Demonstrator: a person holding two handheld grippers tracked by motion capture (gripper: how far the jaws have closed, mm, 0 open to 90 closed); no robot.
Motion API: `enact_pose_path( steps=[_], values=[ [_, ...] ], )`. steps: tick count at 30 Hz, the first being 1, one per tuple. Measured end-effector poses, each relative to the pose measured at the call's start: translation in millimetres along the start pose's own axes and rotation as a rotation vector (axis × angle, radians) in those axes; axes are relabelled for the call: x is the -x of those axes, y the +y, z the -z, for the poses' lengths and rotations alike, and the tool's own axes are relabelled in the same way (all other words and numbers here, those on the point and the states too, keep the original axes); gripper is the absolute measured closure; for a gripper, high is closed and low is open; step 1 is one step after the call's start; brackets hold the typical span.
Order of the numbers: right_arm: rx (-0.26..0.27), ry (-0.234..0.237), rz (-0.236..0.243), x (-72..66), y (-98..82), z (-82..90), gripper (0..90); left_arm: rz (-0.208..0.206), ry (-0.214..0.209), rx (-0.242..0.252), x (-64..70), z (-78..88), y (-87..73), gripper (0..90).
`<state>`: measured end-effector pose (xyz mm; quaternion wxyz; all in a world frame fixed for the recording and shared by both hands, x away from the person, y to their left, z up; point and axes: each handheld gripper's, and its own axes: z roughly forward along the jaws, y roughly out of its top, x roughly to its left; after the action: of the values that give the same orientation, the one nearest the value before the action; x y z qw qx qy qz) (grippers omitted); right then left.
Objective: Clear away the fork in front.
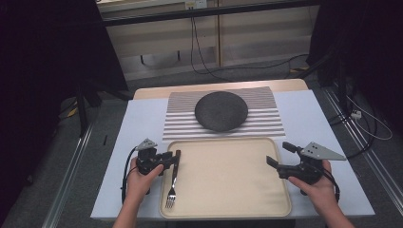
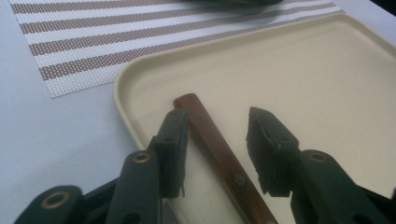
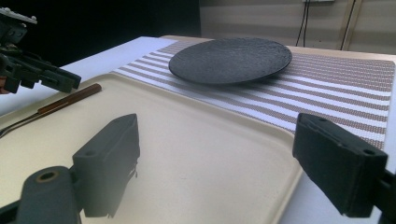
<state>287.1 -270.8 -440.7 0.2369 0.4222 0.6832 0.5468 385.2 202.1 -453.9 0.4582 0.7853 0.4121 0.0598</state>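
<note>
The high view shows the fork's (image 1: 172, 180) tines, lying along the tray's (image 1: 228, 209) left edge; the left gripper view shows its wooden handle between parted jaws, one pad beside it, nothing clamped; left gripper (image 1: 167, 160) partly open; right gripper (image 1: 279, 156) wide open, empty, over the tray's right side.

Dark plate (image 1: 221, 110) on striped placemat (image 1: 266, 122)

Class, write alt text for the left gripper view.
The left gripper straddles a fork's wooden handle, which lies between its open black fingers on a beige tray. A striped placemat lies beyond.
</note>
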Motion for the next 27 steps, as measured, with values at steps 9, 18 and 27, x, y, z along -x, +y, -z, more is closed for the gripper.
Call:
enact_pose_path(
  steps=[9,18,27],
  values=[
    [-0.02,-0.004,0.011,0.2,-2.3,1.4,14.9,0.004,-0.005,0.042,1.5,8.2,3.0,39.6],
    [-0.023,0.004,0.006,-2.6,-1.0,5.3,15.0,0.004,0.011,0.094,-0.3,27.6,7.1,25.5],
    [-0.035,0.012,0.011,-8.7,3.2,7.2,14.9,-0.036,0.003,0.125,4.7,39.9,16.8,18.7]
  ],
)
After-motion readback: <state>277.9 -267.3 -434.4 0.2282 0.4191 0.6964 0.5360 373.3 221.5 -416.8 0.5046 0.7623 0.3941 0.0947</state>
